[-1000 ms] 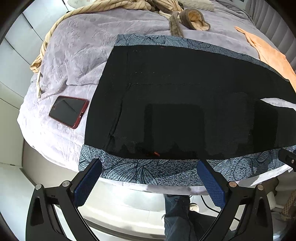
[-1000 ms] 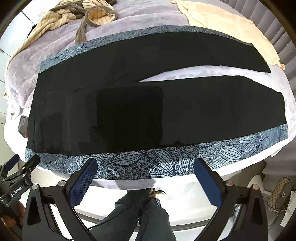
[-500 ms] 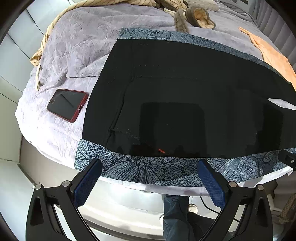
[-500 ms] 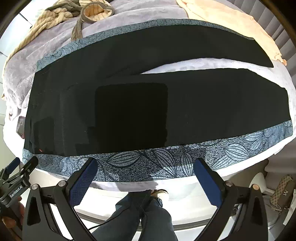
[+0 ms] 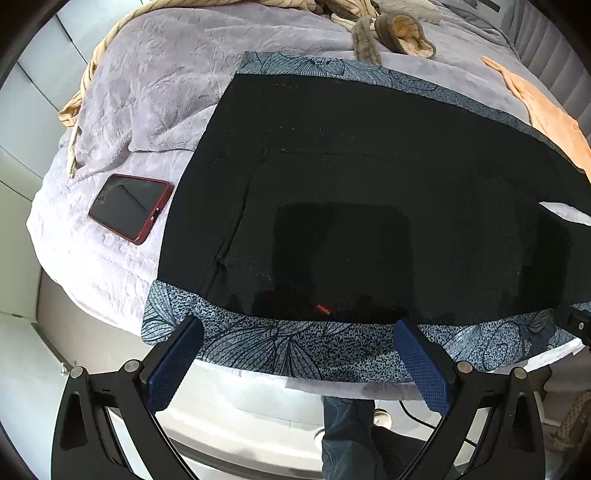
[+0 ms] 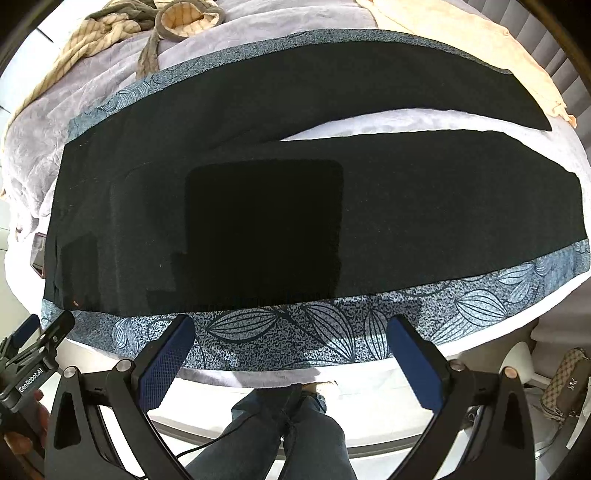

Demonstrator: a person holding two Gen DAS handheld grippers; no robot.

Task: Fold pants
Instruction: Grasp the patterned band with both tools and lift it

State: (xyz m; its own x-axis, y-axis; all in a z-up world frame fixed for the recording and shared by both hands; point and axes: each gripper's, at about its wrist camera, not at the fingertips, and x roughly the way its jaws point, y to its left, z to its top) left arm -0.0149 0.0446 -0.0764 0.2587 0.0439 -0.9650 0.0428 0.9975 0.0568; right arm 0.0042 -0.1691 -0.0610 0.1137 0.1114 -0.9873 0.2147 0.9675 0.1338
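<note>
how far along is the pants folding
Done: the black pants lie spread flat on the bed, legs apart. In hand: nothing; the left gripper and right gripper are open at the near patterned edge, not gripping it. Left: every fold.

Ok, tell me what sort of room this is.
Most likely a bedroom: the pants lie spread on a bed with a lilac blanket, other clothes are heaped behind, and a phone lies beside them.

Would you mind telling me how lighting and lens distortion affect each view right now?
Left wrist view: the black pants are crushed to near-featureless dark, with blocky patches; the red phone screen reflects light. Right wrist view: fisheye bows the patterned side stripe into an arc, sunlit at right; the bed between the legs looks washed out.
</note>
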